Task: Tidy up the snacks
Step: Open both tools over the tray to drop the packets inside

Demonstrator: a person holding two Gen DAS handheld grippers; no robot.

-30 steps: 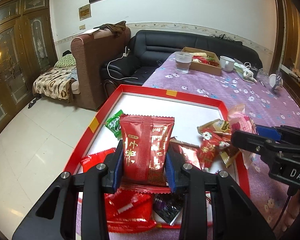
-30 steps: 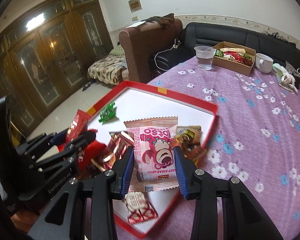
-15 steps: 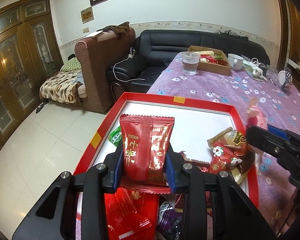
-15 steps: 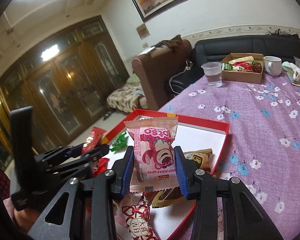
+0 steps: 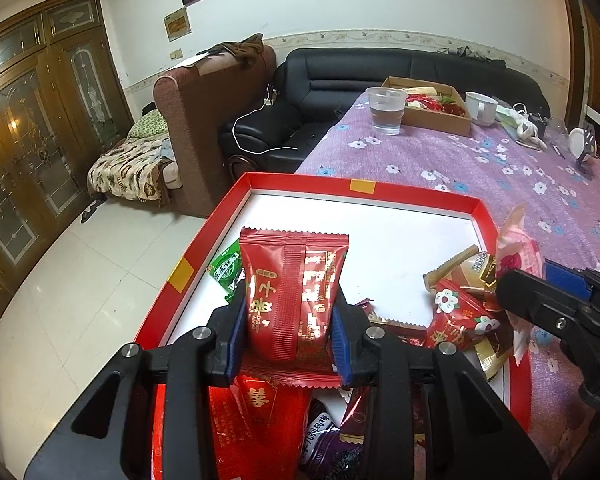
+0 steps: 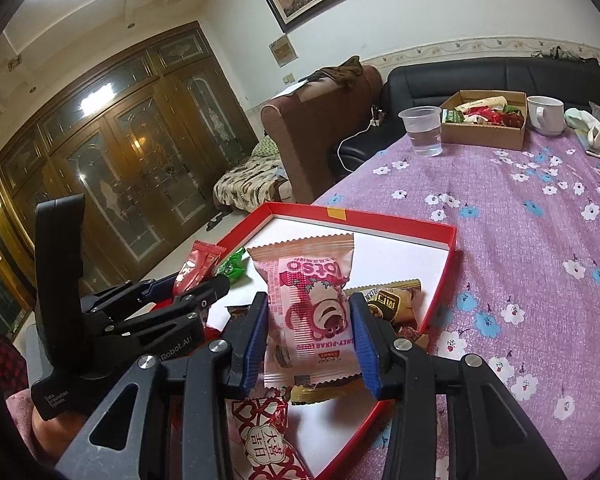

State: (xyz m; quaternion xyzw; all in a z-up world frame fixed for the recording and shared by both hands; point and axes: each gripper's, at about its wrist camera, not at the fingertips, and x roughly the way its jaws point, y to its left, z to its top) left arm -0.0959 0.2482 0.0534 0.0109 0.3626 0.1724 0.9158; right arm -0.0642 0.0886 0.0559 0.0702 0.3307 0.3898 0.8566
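My left gripper (image 5: 286, 328) is shut on a red snack packet with gold print (image 5: 292, 292) and holds it upright above the red tray (image 5: 364, 187). My right gripper (image 6: 310, 320) is shut on a pink Lotso bear packet (image 6: 312, 308), also held above the red tray (image 6: 450, 238). The right gripper shows at the right of the left wrist view (image 5: 556, 312). The left gripper shows at the left of the right wrist view (image 6: 196, 286) with the red packet (image 6: 198, 266). Several loose snacks lie in the tray's near half, among them a green packet (image 5: 224, 272) and a brown one (image 6: 392, 304).
The tray sits on a purple flowered tablecloth (image 6: 540, 240) by the table's left edge. At the far end stand a cardboard box of snacks (image 6: 484, 120), a plastic cup of water (image 6: 422, 130) and a white mug (image 6: 546, 114). Sofas stand beyond.
Both grippers have risen with their packets still held. The views have tilted up, so the tray lies lower and further off. The right gripper has lifted more.
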